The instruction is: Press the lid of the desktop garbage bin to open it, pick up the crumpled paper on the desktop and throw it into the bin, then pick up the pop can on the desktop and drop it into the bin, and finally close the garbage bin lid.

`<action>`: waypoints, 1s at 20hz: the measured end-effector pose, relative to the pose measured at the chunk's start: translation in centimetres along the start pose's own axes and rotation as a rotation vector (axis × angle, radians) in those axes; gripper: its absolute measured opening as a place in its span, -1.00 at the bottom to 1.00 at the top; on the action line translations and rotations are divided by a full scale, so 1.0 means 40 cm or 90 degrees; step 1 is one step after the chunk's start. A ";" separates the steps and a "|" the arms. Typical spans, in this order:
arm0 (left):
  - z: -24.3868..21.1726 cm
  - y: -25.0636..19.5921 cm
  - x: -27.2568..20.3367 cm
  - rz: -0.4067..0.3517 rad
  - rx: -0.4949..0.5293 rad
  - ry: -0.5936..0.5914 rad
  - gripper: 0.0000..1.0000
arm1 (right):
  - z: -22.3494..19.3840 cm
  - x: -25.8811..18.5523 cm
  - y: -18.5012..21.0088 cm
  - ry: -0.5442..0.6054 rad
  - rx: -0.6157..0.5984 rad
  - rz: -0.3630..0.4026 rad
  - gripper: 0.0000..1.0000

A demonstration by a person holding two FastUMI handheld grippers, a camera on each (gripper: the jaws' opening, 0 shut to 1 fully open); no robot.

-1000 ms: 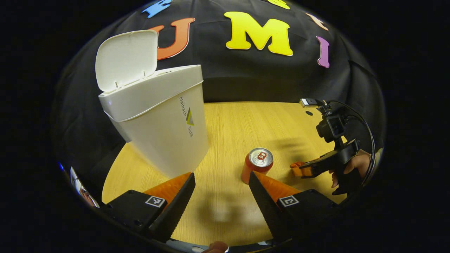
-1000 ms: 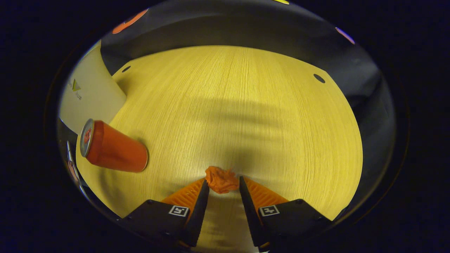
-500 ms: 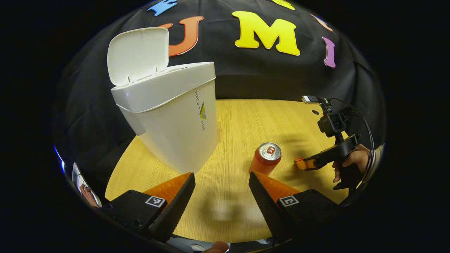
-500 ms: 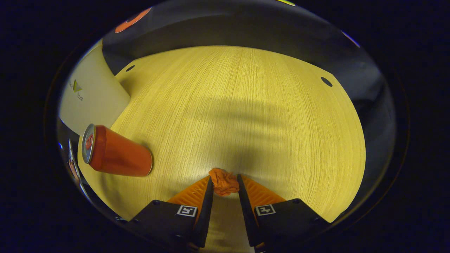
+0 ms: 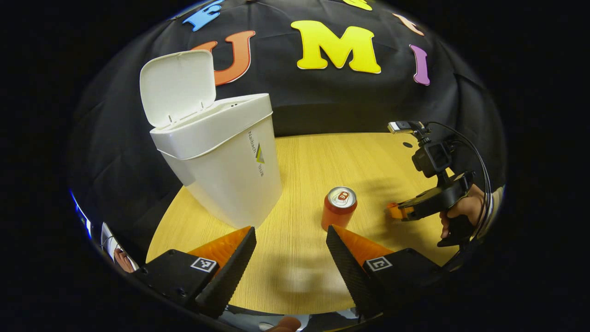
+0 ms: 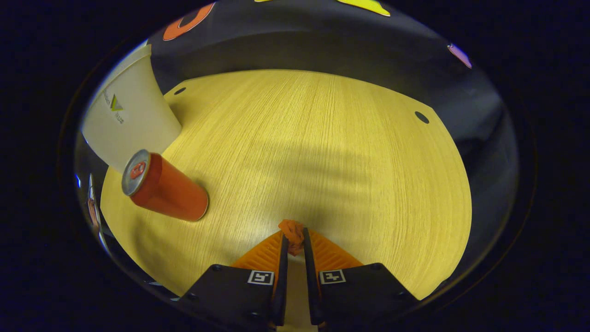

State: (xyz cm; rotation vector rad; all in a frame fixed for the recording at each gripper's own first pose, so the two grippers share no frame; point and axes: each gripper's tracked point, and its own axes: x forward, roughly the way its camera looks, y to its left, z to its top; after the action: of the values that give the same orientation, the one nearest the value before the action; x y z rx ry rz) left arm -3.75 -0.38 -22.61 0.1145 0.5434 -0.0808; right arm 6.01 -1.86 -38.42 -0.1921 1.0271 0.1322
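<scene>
The white bin (image 5: 221, 161) stands at the table's left with its lid (image 5: 177, 87) swung up and open. An orange pop can (image 5: 339, 208) stands upright to its right, just beyond my left gripper (image 5: 290, 237), which is open and holds nothing. In the right gripper view, my right gripper (image 6: 294, 240) is shut on the orange crumpled paper (image 6: 292, 229), low over the table. The can (image 6: 161, 186) and the bin (image 6: 126, 117) lie to its left. The left gripper view also shows the right gripper (image 5: 397, 211) past the can, held by a hand (image 5: 463, 210).
The wooden table (image 6: 322, 147) stretches ahead of the right gripper, with small dark holes (image 6: 421, 117) near its far edge. Black cloth walls the booth behind the table. A cable (image 5: 474, 152) loops over the right gripper's camera.
My right gripper's fingers have closed from wide apart to tight on the crumpled paper. The left gripper has shifted a little and stays open. The bin lid stays up.
</scene>
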 end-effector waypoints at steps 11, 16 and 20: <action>0.054 0.072 -0.003 0.026 0.023 -0.067 0.99 | 0.290 -0.404 0.018 -0.168 0.030 0.040 -0.58; 0.014 0.099 -0.009 -0.017 0.019 -0.071 0.99 | 0.459 -0.544 0.211 -0.263 -0.027 0.104 -0.58; -0.009 0.142 -0.024 -0.030 0.032 -0.082 1.00 | 0.565 -0.590 0.430 -0.322 -0.087 0.167 -0.59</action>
State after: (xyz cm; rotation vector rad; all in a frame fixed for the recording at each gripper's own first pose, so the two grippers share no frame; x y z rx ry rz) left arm -4.17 5.33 -21.92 0.1440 0.4149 -0.1464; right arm 9.38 19.45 -8.45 -0.1371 0.5336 0.4658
